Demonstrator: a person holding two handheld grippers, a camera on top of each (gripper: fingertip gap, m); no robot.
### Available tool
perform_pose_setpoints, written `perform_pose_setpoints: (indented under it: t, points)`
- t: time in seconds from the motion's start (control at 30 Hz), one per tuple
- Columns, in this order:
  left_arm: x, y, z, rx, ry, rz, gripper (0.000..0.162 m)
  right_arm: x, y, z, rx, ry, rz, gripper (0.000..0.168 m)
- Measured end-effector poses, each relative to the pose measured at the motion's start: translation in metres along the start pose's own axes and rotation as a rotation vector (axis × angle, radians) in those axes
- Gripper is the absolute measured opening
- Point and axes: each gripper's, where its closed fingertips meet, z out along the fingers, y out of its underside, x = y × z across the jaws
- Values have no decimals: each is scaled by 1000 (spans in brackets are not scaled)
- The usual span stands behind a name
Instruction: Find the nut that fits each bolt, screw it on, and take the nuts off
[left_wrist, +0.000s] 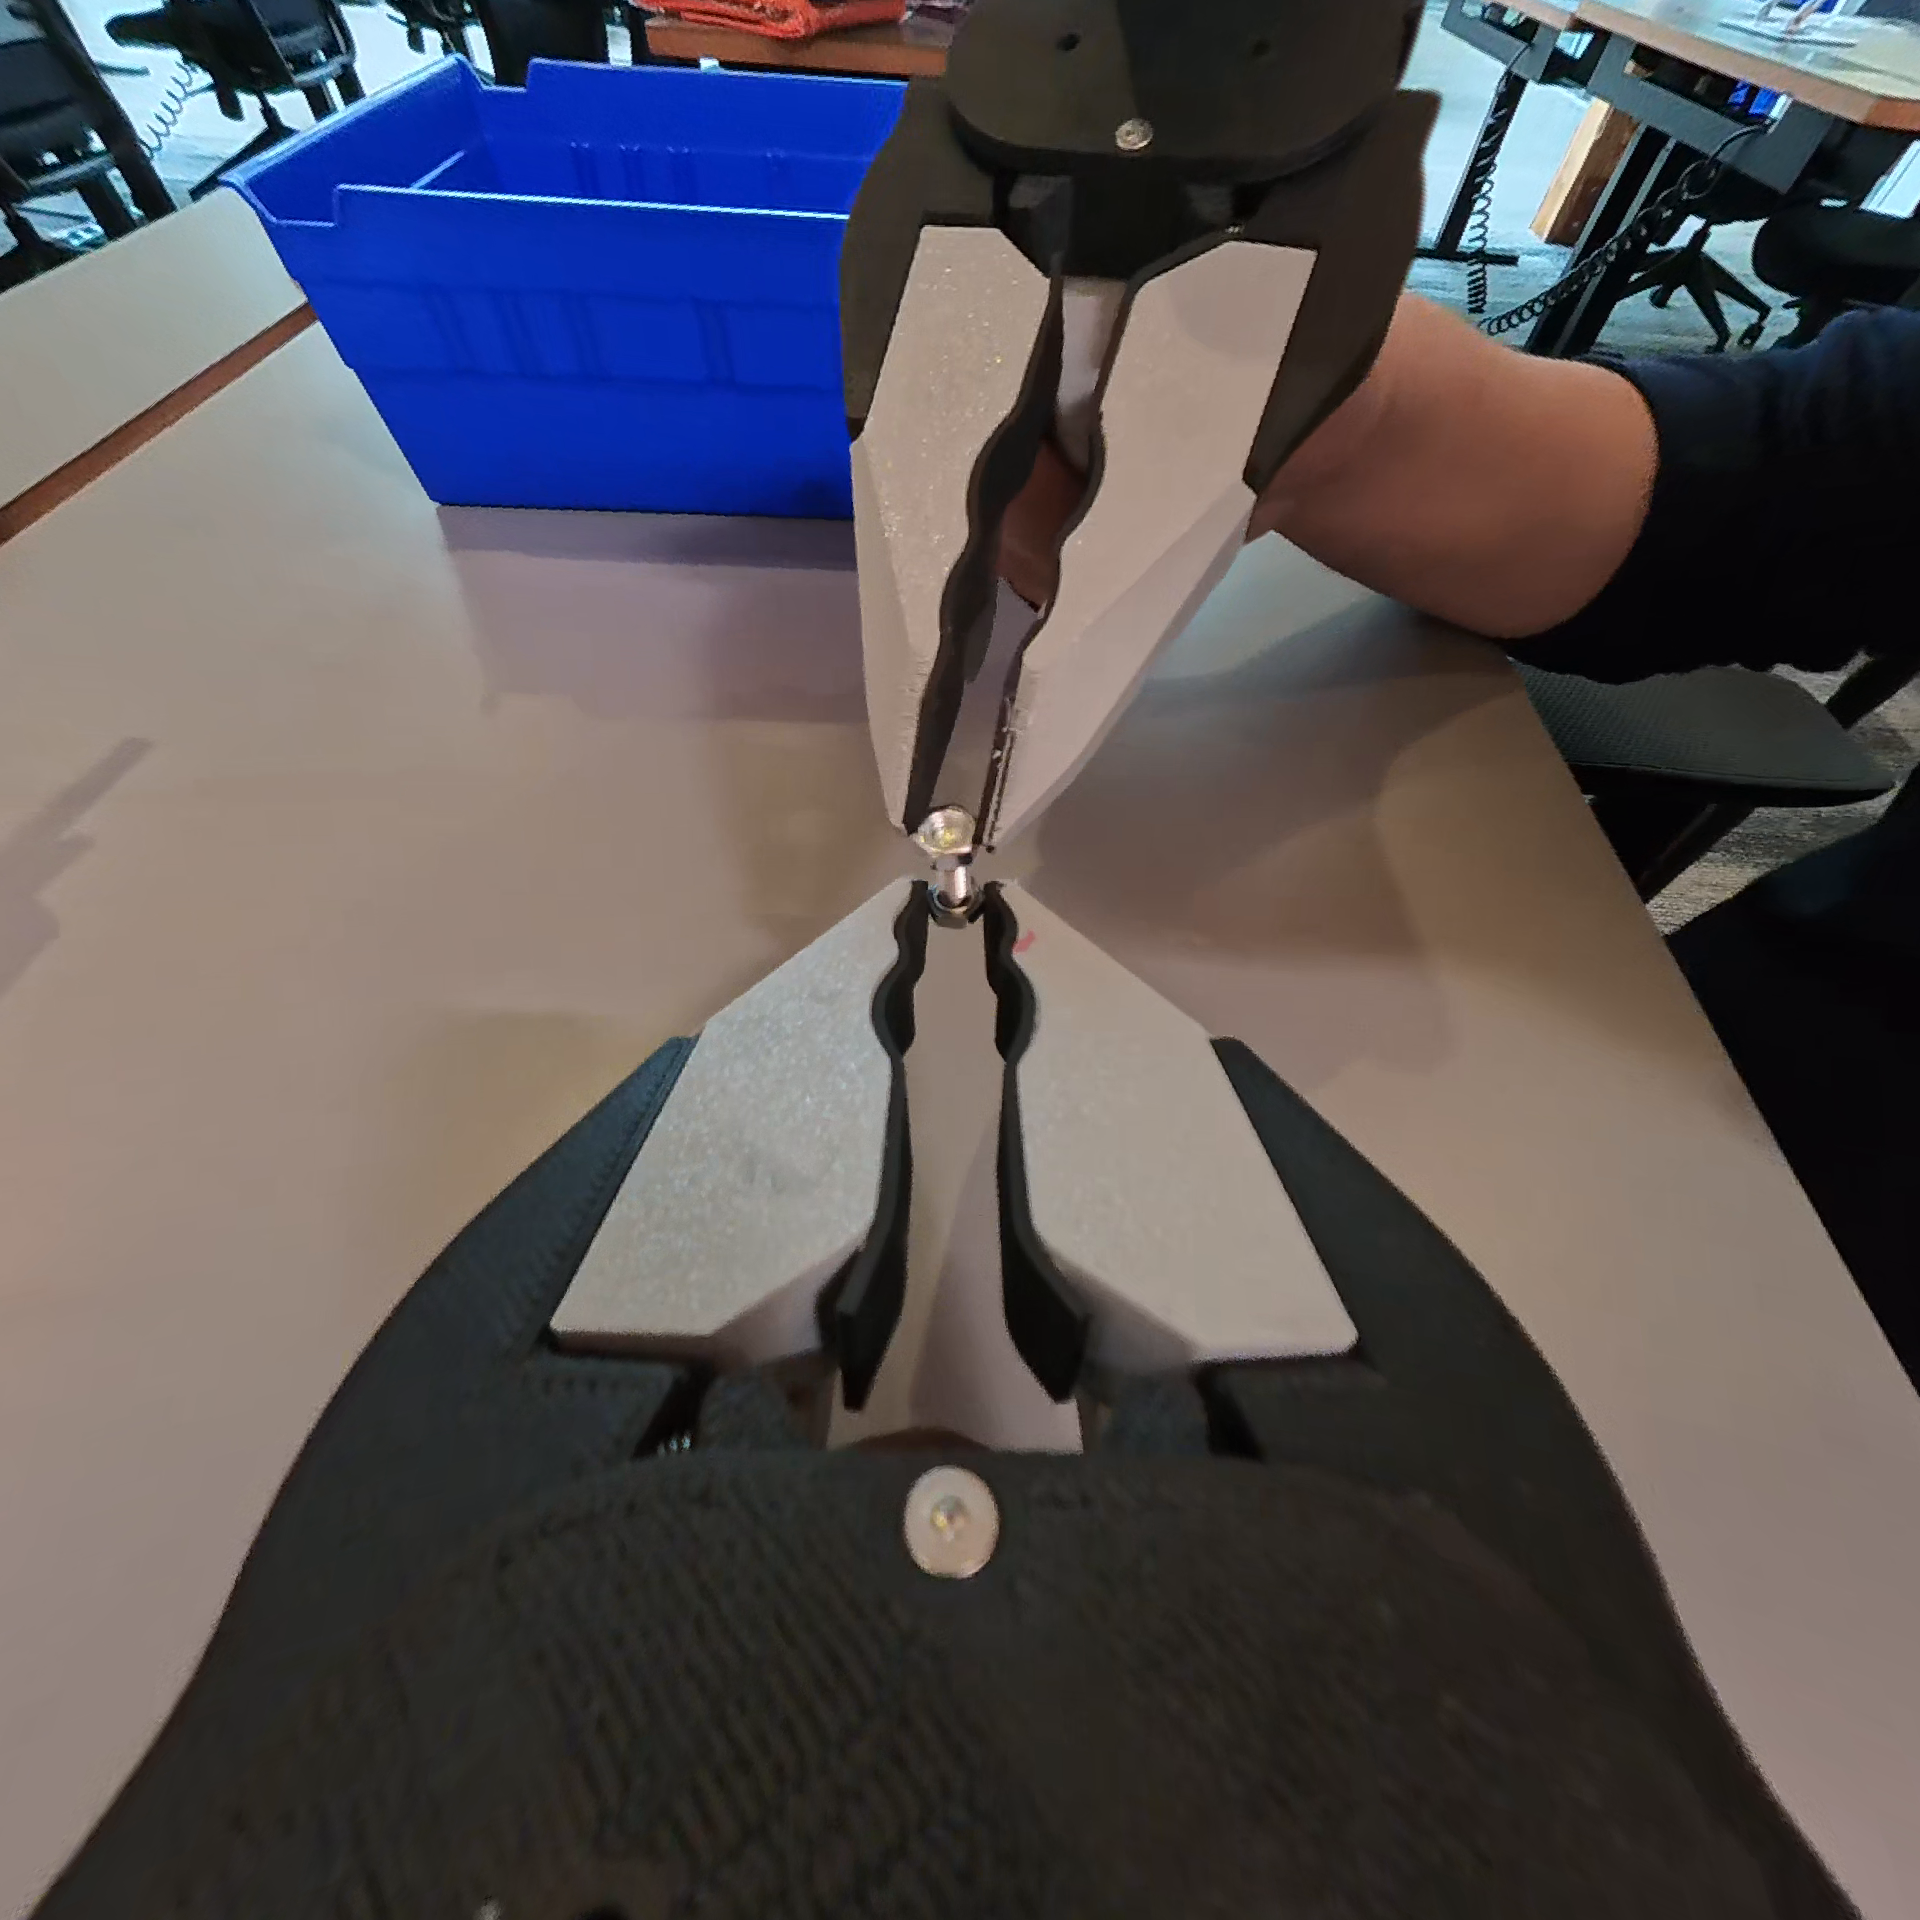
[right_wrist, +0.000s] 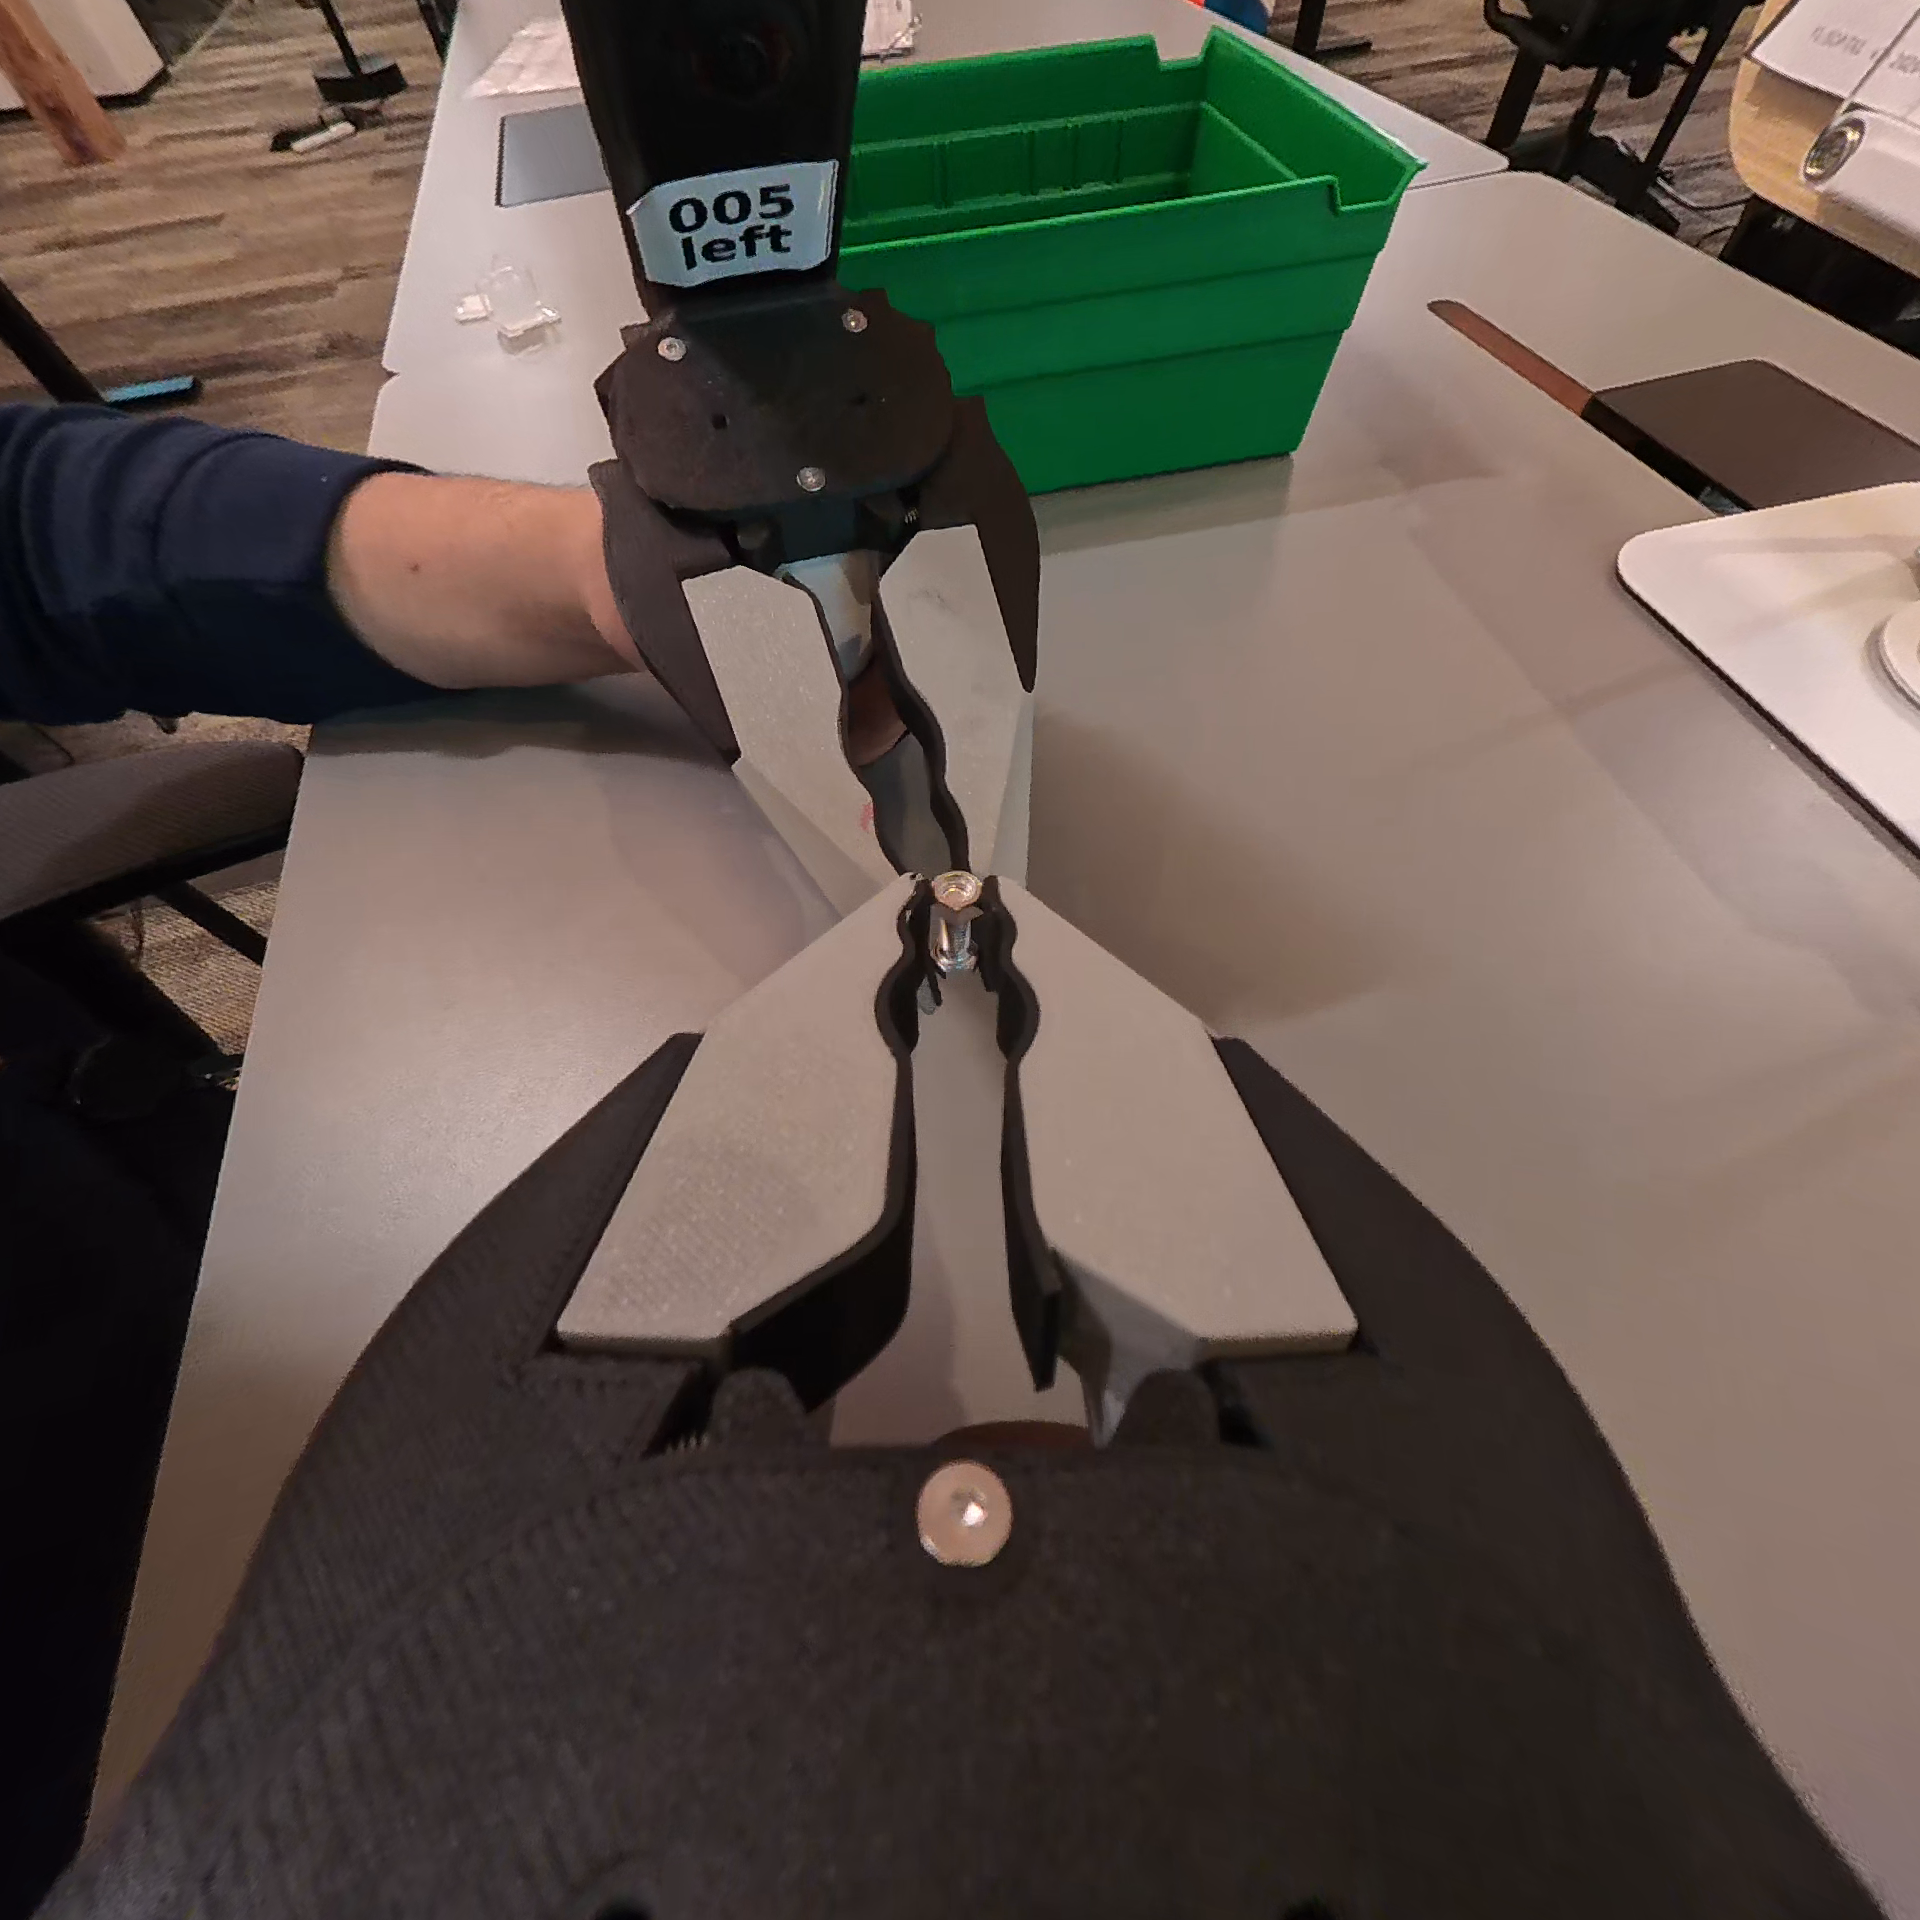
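A small silver bolt (left_wrist: 940, 831) stands roughly upright above the grey table (left_wrist: 416, 831), its socket head on top. A silver nut (left_wrist: 951, 906) sits on its shaft just below the head. My left gripper (left_wrist: 951, 912) is shut on the nut. My right gripper (left_wrist: 948, 840) comes in from the far side, tip to tip with the left, and is shut on the bolt's head. In the right wrist view the bolt (right_wrist: 956, 894) sits between the right gripper's (right_wrist: 956, 920) tips, with its threaded shaft running down between the fingers. The left gripper (right_wrist: 961, 868) meets it from beyond.
A blue bin (left_wrist: 582, 343) stands at the back of the table in the left wrist view. A green bin (right_wrist: 1122, 260) stands at the back in the right wrist view. A white tray (right_wrist: 1787, 623) and a dark pad (right_wrist: 1756, 426) lie to the right. A person's forearms rest at the table edge. Left and right tips are no more than a few centimetres apart.
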Motion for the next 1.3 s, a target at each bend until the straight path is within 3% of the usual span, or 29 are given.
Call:
perform_pose_setpoints:
  t: [1.3]
  points:
    - [-1,-4,5,8,-34,-31,9,1,-1,-3,22,40,-5,7]
